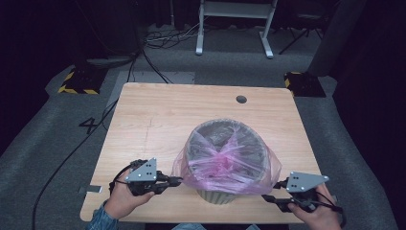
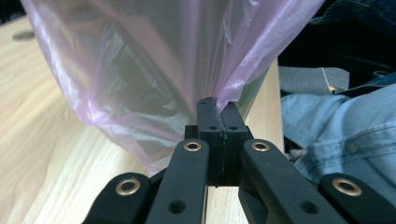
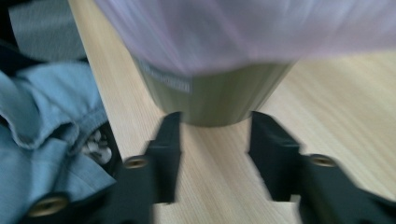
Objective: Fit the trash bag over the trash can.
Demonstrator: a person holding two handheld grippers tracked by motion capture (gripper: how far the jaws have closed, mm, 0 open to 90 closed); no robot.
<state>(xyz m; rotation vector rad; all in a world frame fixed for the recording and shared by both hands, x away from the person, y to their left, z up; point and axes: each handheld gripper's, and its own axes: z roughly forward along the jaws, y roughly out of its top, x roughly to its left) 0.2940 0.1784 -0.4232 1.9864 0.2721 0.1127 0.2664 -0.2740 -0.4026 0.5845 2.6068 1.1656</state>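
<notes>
- Left claw (image 2: 217, 109) is clamped tight on a pinch of the pink bag (image 1: 225, 158), catching the loose film at the bag's left side where it hangs over the bin (image 1: 216, 195); the left gripper view shows the film gathered to a point between the closed jaws.
- Right claw (image 3: 215, 135) is open, jaws apart with bare desk (image 1: 158, 120) between them; it grips nothing. It sits low at the bin's right side, its jaws pointing at the bin's foot, under the bag's hanging edge. The right gripper view is blurred, so how close it is to the film cannot be told.
- Bin and bag stand on the near half of the desk, between the two hands, close to the front edge.
- Done so far, as I judge it: the bag is inside the bin, its mouth is spread and folded over the rim all round, with a slack skirt hanging outside. Inside, the film is crumpled and bunched near the middle, not pressed flat to the walls.
- Left to do, by my reading: the right claw has no hold on its side yet. Whether the aim is to tidy the fold or lift the bag out, that second grip looks like the missing piece.
</notes>
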